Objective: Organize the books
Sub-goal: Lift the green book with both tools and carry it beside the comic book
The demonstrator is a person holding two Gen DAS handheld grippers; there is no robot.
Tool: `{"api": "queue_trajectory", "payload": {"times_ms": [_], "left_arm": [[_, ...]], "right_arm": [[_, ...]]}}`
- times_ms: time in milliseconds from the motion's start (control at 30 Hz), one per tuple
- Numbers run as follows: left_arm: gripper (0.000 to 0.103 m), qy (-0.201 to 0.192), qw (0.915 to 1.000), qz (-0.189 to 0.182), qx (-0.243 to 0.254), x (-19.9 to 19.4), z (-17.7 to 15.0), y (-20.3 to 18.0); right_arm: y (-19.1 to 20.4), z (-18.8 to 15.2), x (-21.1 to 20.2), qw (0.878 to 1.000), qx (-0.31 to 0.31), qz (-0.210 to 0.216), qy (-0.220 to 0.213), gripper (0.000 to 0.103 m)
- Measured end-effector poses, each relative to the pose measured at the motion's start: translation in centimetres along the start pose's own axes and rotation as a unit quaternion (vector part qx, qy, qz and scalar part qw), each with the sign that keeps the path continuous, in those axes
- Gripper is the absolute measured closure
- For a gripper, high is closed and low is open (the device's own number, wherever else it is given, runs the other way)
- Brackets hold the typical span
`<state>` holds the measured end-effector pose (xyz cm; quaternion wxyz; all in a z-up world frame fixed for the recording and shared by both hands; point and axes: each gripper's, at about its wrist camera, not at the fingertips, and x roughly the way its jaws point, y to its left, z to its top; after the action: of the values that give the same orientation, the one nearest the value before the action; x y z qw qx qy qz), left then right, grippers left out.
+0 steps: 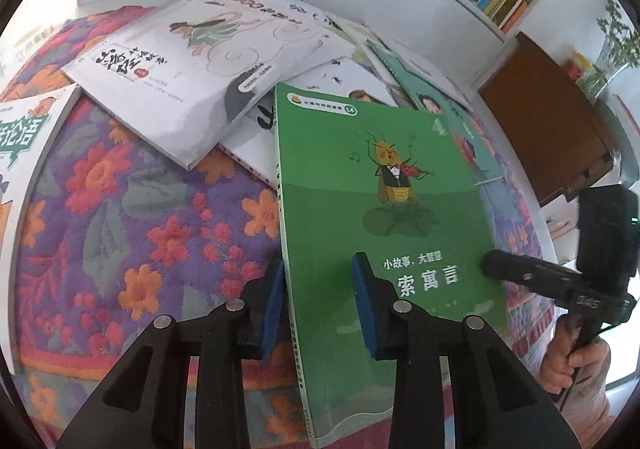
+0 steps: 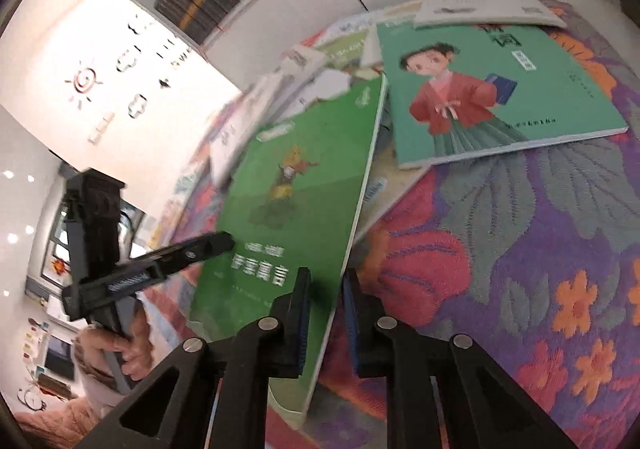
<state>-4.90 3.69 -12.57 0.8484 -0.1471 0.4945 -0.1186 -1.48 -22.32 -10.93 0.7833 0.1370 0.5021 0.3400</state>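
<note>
green book [image 1: 384,217], centre frame, tilted off floral worktop [image 1: 132,209] | left tongs [image 1: 320,305] clenched on spine edge, right tongs [image 2: 324,321] clenched on opposite edge | risk: thin cover slips, drops onto teal book [image 2: 492,89]

The green book [image 1: 372,209] carries white lettering low on its cover: a small line beginning "小故事" and, under it, larger characters of which "索寓言" show beside the tongs. A white oval badge at its top holds small print too fine to read. At the left edge, a white book [image 1: 24,145] shows big green characters "论语". The white book with the seated figure [image 1: 180,77] bears black brush calligraphy that cannot be made out. The teal book [image 2: 492,89] has a title too blurred to read.
</note>
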Motion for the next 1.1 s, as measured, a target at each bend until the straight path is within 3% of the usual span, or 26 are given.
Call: {"api": "queue_trajectory", "payload": {"times_ms": [467,700,1100], "left_arm": [[0.073,-0.020,0.9983,-0.008,0.053,-3.1,0.1,-2.4],[0.073,-0.023,0.9982,-0.014,0.054,-3.7,0.1,-2.0],[0.073,-0.064,0.9955,-0.023,0.066,-8.4,2.0,0.2]], "right_arm": [[5.5,-1.3,-4.6,0.997,-0.036,-0.025,-0.069,0.089],[7.0,-2.0,-4.8,0.995,-0.048,-0.040,-0.076,0.089],[11.5,-0.4,-4.5,0.992,-0.070,-0.063,-0.088,0.089]]}}
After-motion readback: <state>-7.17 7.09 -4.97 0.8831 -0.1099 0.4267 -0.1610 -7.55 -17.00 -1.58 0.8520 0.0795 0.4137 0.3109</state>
